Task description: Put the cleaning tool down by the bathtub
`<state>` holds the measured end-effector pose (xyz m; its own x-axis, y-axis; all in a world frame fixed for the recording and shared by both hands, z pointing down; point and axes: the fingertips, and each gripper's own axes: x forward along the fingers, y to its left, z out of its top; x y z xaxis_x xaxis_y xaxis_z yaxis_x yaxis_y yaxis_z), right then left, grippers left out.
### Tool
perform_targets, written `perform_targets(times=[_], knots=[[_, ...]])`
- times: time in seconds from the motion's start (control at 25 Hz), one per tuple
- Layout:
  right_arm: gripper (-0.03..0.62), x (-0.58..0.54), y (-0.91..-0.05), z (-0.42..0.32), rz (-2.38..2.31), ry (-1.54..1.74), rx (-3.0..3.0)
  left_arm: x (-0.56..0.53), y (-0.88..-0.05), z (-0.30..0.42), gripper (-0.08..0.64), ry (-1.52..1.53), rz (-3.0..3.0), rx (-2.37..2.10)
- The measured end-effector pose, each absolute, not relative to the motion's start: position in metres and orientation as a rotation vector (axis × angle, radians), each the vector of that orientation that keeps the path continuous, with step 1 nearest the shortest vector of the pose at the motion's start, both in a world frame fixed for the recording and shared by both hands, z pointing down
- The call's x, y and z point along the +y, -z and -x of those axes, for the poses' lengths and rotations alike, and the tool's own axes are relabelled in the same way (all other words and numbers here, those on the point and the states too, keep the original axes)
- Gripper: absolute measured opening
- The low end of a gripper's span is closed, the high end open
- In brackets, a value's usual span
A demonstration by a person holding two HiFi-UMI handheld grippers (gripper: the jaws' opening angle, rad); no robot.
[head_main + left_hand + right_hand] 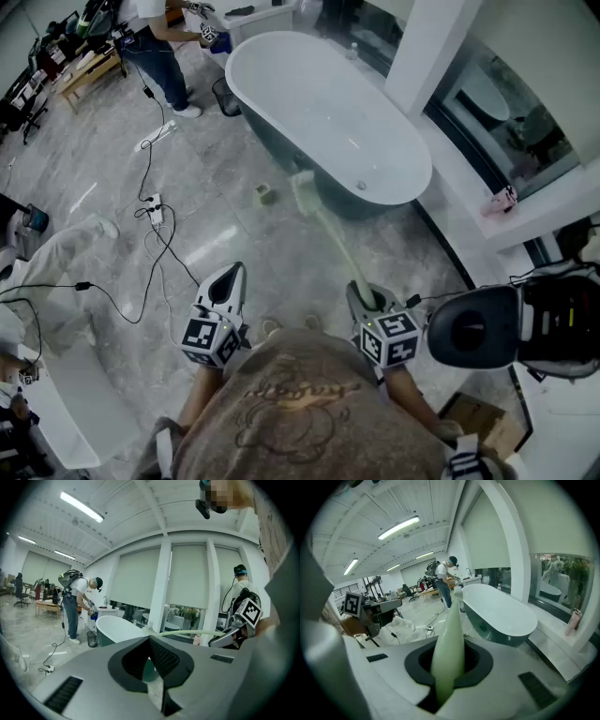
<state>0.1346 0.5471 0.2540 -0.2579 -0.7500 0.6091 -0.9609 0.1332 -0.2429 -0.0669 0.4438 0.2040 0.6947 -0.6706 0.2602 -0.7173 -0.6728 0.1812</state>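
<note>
— Closest to the person, what did the right gripper (367, 300) hold?
— Its fingers (477, 662) pinched the pale green handle of the cleaning tool (330, 239), which slanted away and down toward the floor (244, 220).
— And the left gripper (232, 274)?
— Off to the left and well apart, its fingers (165, 657) were pressed together at the tips, with nothing between them.
— Where did the tool end?
— Its head sat just beside the dark outer wall of the white bathtub (328, 103). Whether it touched the floor could not be told. A small block (265, 194) lay near it.
— Farther off?
— Another person (159, 47) stood past the tub's far end.
</note>
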Motion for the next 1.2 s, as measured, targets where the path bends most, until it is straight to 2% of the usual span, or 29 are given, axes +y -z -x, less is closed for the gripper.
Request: perform_targets(times=[1.2], knots=[[0.029, 0.496, -0.26, -0.089, -1.606, -0.814, -2.144, 0.411, -0.225, 0.096, 0.0, -0.239, -2.661, -1.072]])
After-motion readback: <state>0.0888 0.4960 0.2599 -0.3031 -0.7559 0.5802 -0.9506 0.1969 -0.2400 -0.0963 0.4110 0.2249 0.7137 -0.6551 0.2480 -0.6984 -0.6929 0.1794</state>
